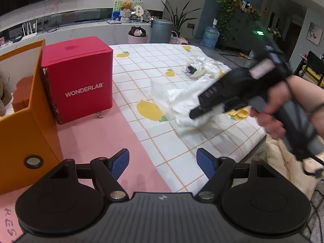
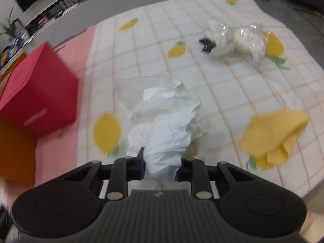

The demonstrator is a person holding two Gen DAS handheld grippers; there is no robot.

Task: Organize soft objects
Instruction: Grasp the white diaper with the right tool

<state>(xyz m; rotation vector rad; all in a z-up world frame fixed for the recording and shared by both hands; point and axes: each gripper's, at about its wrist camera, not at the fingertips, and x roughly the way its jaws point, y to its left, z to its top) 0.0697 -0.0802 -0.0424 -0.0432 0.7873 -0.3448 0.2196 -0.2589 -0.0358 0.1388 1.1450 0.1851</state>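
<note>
A crumpled white cloth (image 2: 164, 133) lies partly on clear plastic on the lemon-print sheet (image 2: 232, 93). My right gripper (image 2: 161, 167) is shut on its near end, the blue pads pressing into the fabric. In the left wrist view the same cloth (image 1: 183, 106) shows under that right gripper (image 1: 210, 109), which a hand holds. A folded yellow cloth (image 2: 273, 133) lies to the right. A white bundle in crinkled plastic with a dark patch (image 2: 232, 40) rests farther back. My left gripper (image 1: 163, 165) hangs open over the sheet's near edge with nothing between its fingers.
A red WONDERLAB box (image 1: 79, 79) stands on the pink mat (image 1: 97, 141) at the left. Beside it is an orange box (image 1: 24, 121) with a plush toy inside. Beyond the bed are a grey bin (image 1: 162, 30) and a water bottle (image 1: 210, 36).
</note>
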